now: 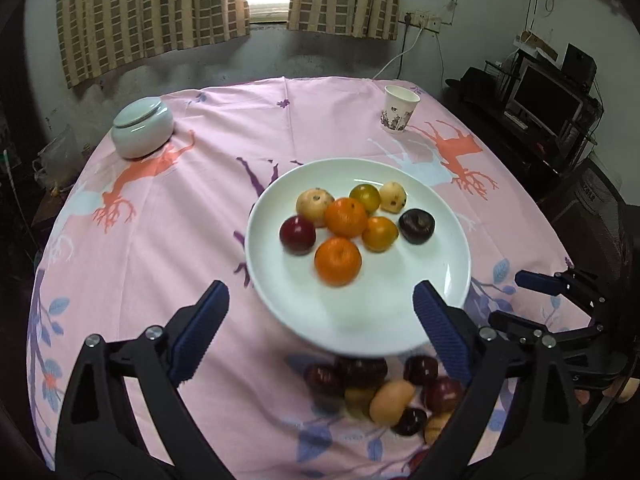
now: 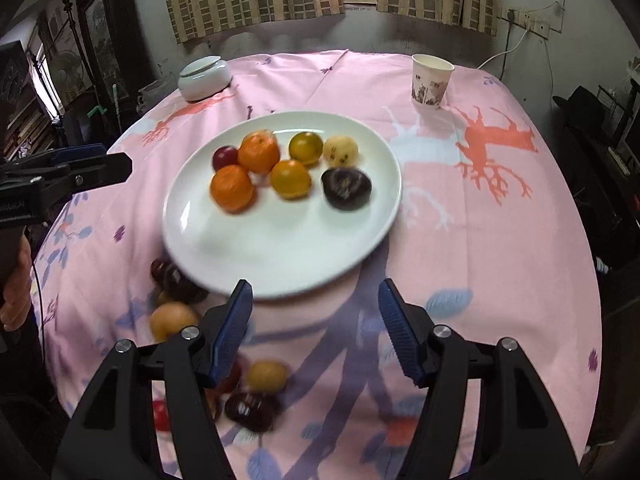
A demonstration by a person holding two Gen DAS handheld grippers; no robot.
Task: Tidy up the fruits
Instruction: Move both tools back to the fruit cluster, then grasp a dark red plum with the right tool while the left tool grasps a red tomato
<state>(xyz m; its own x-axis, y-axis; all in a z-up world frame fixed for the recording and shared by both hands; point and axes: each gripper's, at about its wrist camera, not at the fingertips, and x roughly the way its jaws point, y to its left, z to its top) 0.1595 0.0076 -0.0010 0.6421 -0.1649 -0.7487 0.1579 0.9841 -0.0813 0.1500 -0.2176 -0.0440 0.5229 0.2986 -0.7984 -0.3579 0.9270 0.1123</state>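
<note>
A white plate (image 1: 400, 320) (image 2: 280, 256) lies mid-table with several fruits: oranges (image 1: 338, 261) (image 2: 233, 188), yellow fruits (image 1: 380, 233) (image 2: 290, 179), a red plum (image 1: 297, 235) and a dark plum (image 1: 416, 226) (image 2: 346, 189). A pile of loose fruits (image 1: 390, 396) (image 2: 256, 390) lies on the cloth in front of the plate. My left gripper (image 1: 322, 320) is open and empty above the plate's near rim. My right gripper (image 2: 316, 320) is open and empty, just in front of the plate. Each gripper shows at the edge of the other's view.
A pink patterned tablecloth (image 1: 160, 240) covers the round table. A lidded pale ceramic jar (image 1: 142, 126) (image 2: 204, 76) stands at the back left, a paper cup (image 1: 400, 109) (image 2: 431, 80) at the back right. Dark furniture stands around the table.
</note>
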